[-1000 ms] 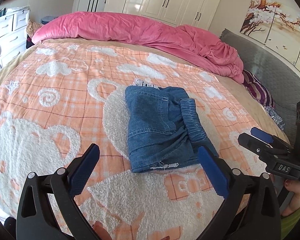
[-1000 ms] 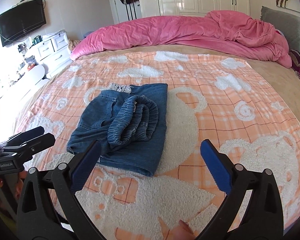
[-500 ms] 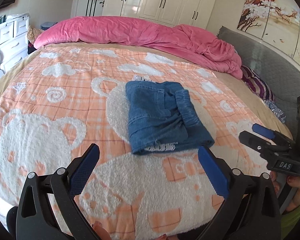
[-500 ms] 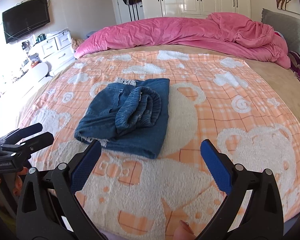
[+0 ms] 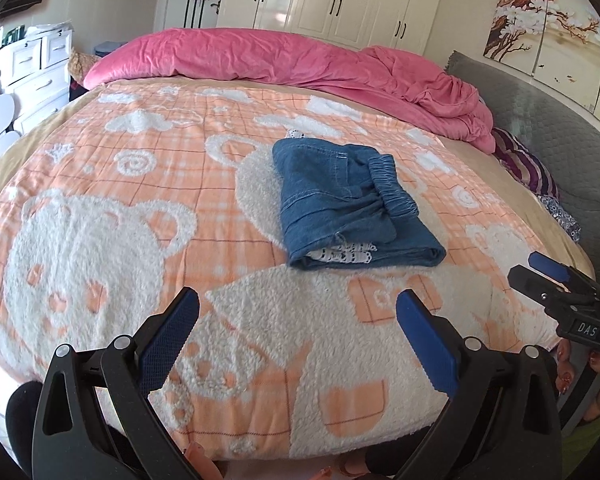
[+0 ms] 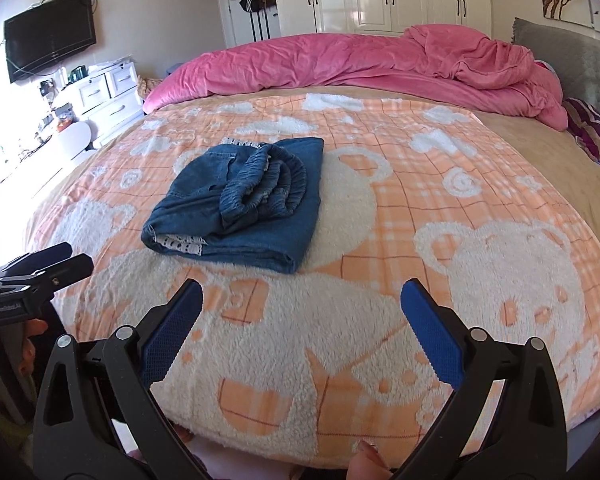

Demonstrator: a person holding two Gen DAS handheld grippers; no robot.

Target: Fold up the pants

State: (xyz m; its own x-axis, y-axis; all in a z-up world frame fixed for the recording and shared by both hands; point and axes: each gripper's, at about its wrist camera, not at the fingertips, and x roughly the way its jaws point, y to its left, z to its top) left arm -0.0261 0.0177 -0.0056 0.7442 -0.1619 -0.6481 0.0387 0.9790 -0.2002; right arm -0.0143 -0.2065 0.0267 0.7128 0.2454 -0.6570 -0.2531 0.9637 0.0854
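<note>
On blanket (image 5: 100, 184) | folded pants (image 5: 340, 200) (pink duvet (image 5: 300, 60) behind) | tools gaping, empty

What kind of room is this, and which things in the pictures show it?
Most likely a home bedroom. The folded pants lie on a large bed with a pink duvet at the far side, white wardrobes stand behind, and a television hangs on the wall.
</note>
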